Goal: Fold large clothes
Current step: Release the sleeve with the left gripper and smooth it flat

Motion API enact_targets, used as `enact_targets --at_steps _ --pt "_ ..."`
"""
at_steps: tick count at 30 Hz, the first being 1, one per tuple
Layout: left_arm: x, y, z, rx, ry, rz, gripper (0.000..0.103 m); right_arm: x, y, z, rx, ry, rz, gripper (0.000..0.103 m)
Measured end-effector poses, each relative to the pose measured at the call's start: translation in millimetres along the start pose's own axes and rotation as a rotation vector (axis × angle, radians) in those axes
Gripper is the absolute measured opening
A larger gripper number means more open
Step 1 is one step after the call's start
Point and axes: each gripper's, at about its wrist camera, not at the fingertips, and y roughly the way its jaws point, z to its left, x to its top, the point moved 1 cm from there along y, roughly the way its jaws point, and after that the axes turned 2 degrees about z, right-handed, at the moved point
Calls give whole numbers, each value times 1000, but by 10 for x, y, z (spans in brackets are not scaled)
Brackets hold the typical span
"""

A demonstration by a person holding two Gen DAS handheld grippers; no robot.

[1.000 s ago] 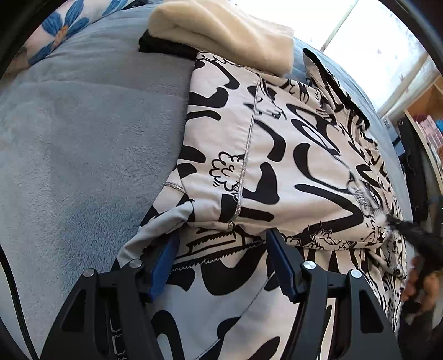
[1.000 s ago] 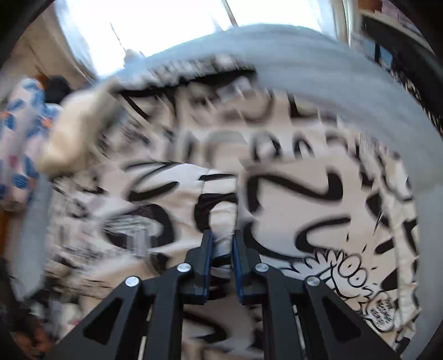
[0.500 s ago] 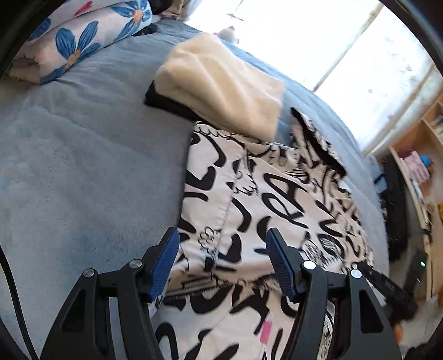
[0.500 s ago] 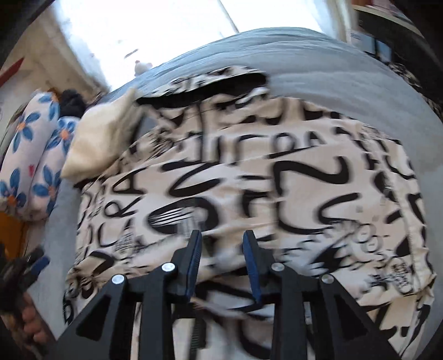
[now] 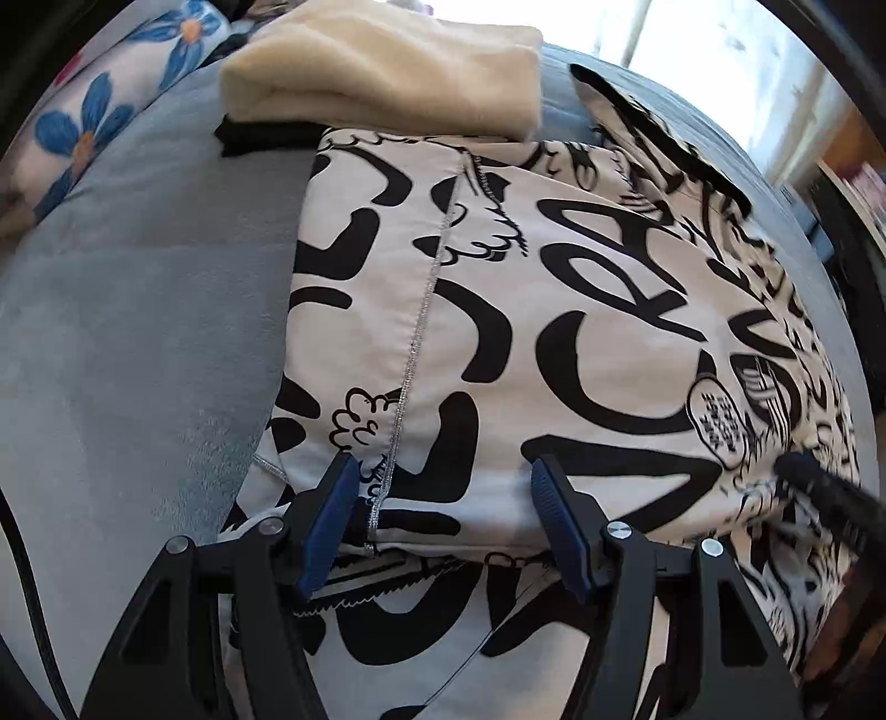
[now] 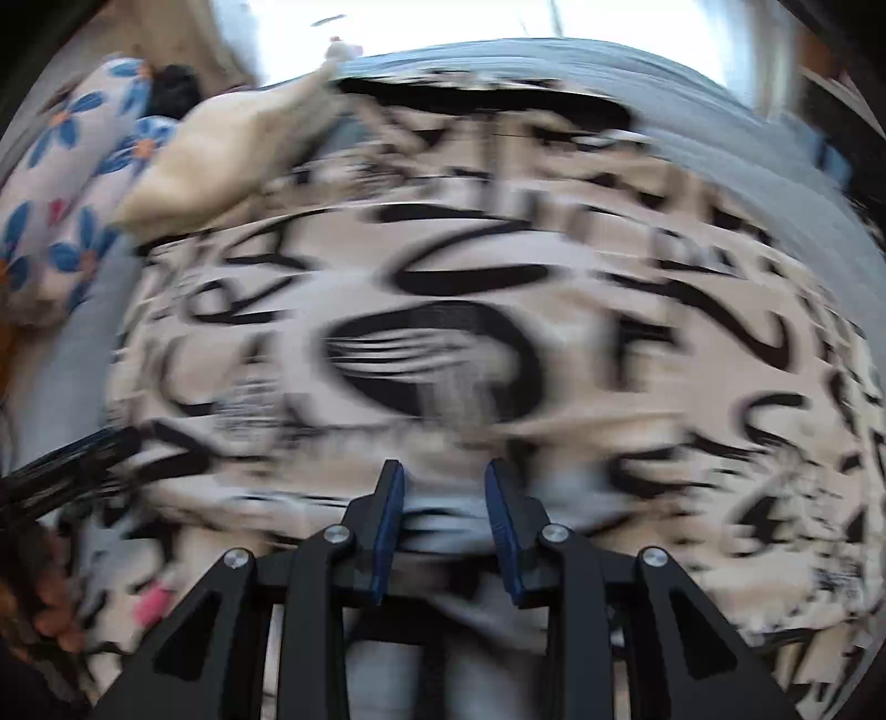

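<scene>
Left hand-held gripper (image 5: 440,476) spread wide over folded printed garment (image 5: 554,332) hem

A soft grey blanket (image 5: 138,310) covers the bed. A fluffy cream blanket (image 5: 387,72), folded up, sits at the far end, and it lies on top of something black (image 5: 260,135). A pillow with blue flowers (image 5: 105,105) is in the far left corner, near the cream blanket. A bright window (image 5: 736,50) is behind the bed. A wooden shelf (image 5: 864,171) stands off to the right side.
</scene>
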Motion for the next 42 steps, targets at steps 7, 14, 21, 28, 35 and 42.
enact_targets --at_steps 7,14,21,28,35,42 --pt "128 -325 -67 -58 22 -31 63 128 -192 -186 108 78 31 31" --pt "625 -345 -215 -39 24 -92 63 591 -134 277 216 66 -17 31" --pt "996 250 -213 -34 -38 -43 63 1007 432 541 265 89 7 31" --pt "1160 604 123 35 -36 -59 63 1085 633 -69 134 136 -34 18" --pt "1140 571 144 65 4 -63 63 975 483 -377 132 182 -26 21" --pt "987 244 47 43 -2 -62 63 867 139 -294 140 168 -43 22"
